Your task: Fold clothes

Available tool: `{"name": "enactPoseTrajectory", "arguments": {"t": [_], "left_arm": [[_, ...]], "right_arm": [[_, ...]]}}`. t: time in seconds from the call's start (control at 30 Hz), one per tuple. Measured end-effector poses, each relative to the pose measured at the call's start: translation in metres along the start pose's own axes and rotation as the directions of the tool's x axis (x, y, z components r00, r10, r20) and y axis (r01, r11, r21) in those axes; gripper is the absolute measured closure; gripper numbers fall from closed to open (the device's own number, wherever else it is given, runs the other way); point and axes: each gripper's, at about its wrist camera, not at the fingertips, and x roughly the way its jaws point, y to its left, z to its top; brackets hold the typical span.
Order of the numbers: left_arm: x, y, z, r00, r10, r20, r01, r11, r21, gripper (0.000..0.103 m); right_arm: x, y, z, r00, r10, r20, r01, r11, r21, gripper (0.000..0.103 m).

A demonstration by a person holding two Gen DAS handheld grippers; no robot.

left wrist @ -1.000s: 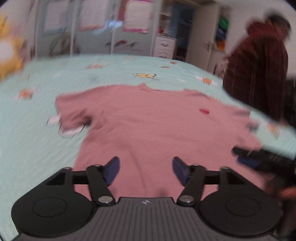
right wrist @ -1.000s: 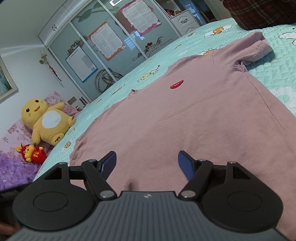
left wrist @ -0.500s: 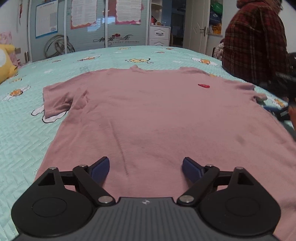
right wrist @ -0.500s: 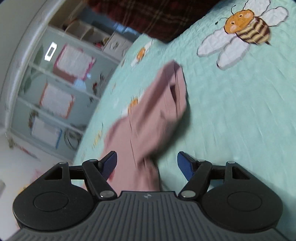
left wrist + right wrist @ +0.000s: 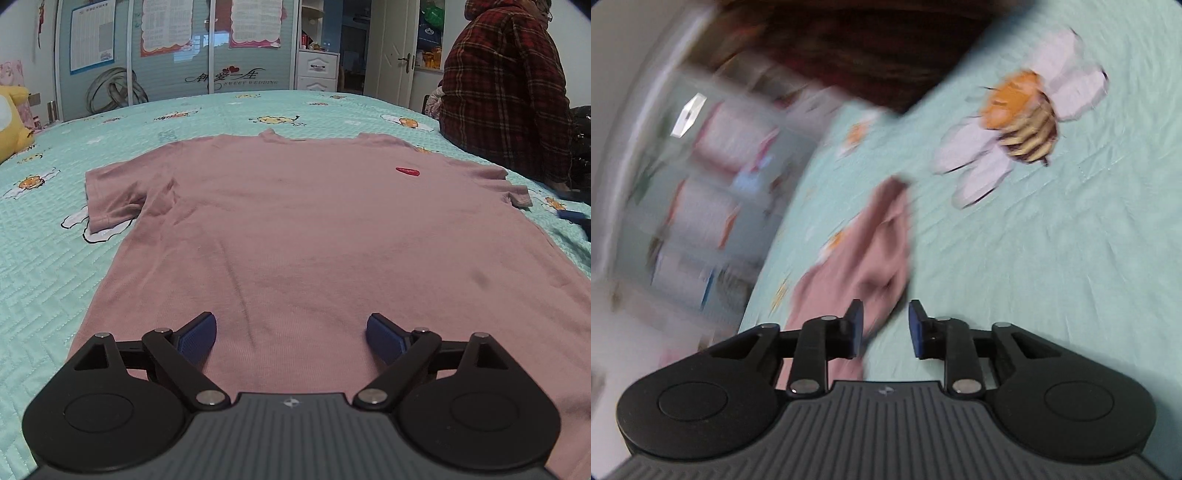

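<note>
On the left wrist view, the pink T-shirt (image 5: pixel 295 229) lies spread flat, front up, on the green bedspread (image 5: pixel 48 258); the left gripper (image 5: pixel 291 336) hovers over the hem with fingers wide apart, holding nothing. Through the blurred right wrist view, the right gripper (image 5: pixel 885 325) has its fingers partly closed, a gap remaining, at the right sleeve (image 5: pixel 875 251). Judged step: taking up that sleeve; closing on its edge comes next.

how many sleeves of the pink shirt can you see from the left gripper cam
2. One sleeve lies flat on the bedspread at the T-shirt's left; the other sleeve is at its right edge, near the seated person.
</note>
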Motion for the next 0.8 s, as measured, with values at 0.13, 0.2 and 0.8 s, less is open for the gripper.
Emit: {"name": "enactPoseTrajectory", "arguments": {"t": [0.13,0.2,0.8], "left_arm": [[-0.014,0.001,-0.002,1.000,0.012,-0.005,-0.012,1.000,-0.016,0.012],[-0.035,-0.003,-0.013,0.999,0.043,0.008,-0.043,0.999,-0.009,0.012],[-0.176,0.137,-0.073,0.998,0.030,-0.061,-0.062,0.771,-0.634,0.011]], "right_arm": [[-0.069,0.044,-0.076,0.982,0.073,-0.176,-0.118,0.958,-0.263,0.058],[-0.099,0.061,-0.118,0.974,0.052,-0.221,-0.135,0.915,-0.380,0.049],[-0.164,0.021,-0.176,0.986,-0.077,-0.147,0.039,0.968,-0.247,0.039]]}}
